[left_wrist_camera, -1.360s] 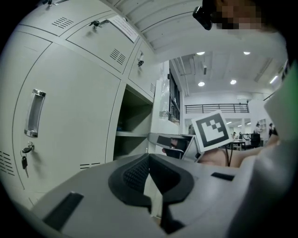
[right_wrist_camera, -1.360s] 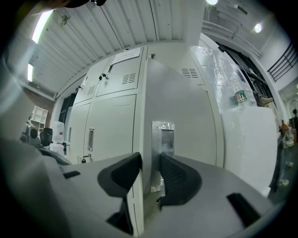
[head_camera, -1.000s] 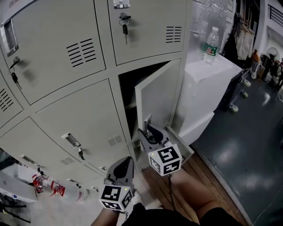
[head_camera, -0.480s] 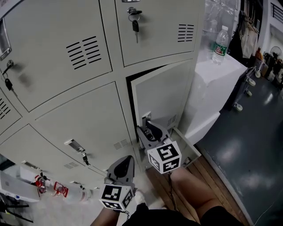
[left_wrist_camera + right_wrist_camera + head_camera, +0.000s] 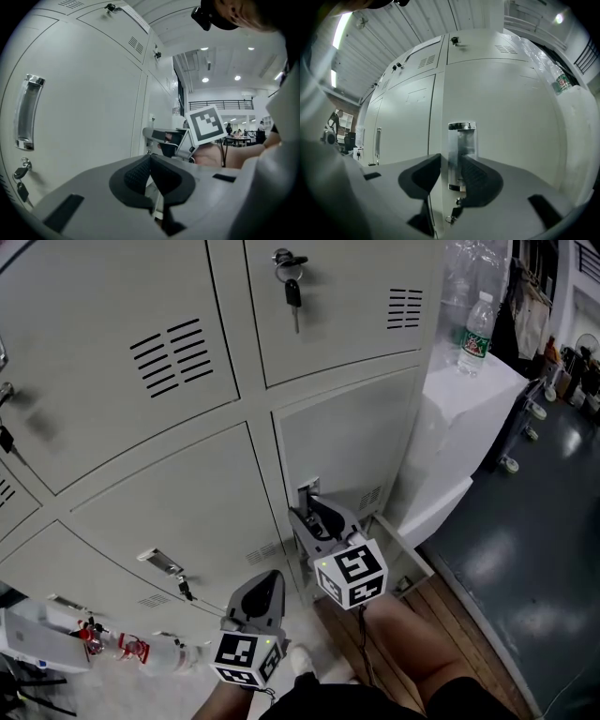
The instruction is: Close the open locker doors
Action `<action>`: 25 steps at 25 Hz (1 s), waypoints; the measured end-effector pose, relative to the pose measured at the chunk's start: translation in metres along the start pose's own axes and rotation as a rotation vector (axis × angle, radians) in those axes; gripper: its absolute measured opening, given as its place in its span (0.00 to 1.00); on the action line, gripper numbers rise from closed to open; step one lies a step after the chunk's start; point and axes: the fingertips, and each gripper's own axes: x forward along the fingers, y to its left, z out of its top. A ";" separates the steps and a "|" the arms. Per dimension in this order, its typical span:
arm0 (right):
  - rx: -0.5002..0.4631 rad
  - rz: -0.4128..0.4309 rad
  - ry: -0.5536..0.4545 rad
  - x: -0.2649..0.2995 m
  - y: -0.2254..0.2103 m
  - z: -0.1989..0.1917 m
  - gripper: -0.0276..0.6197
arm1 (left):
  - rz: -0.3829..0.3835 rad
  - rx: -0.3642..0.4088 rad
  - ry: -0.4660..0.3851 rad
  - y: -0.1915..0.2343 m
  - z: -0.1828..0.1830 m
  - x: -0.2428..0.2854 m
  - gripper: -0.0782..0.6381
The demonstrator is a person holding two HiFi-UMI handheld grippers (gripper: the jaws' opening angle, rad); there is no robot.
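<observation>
The lower right locker door lies flush with its frame. My right gripper is at the door's left edge, on the chrome handle. In the right gripper view the handle stands upright between the two dark jaws of the right gripper. The pads lie against it and the jaws are opening a little. A key hangs just below the handle. My left gripper hangs lower and nearer to me, apart from the lockers. It is shut with nothing in it, as the left gripper view also shows of the left gripper.
All neighbouring locker doors look shut; a key hangs from the upper lock. A water bottle stands on a white cabinet to the right. Bottles lie on the floor at lower left. My knee is below the grippers.
The lower right door swung from ajar to flush with the frame, and the dark gap beside it is gone. My right gripper moved in with the handle. The left gripper stayed put.
</observation>
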 end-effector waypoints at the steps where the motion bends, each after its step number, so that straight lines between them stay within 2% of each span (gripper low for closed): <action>1: -0.003 0.004 0.001 0.001 0.000 0.000 0.26 | 0.000 -0.001 0.001 0.001 0.000 0.001 0.12; 10: -0.018 0.044 0.005 0.011 0.002 -0.001 0.32 | 0.002 -0.014 0.008 0.009 -0.003 0.008 0.12; 25: -0.019 0.058 0.001 0.009 0.000 -0.003 0.35 | 0.005 -0.015 0.011 0.008 -0.004 0.012 0.11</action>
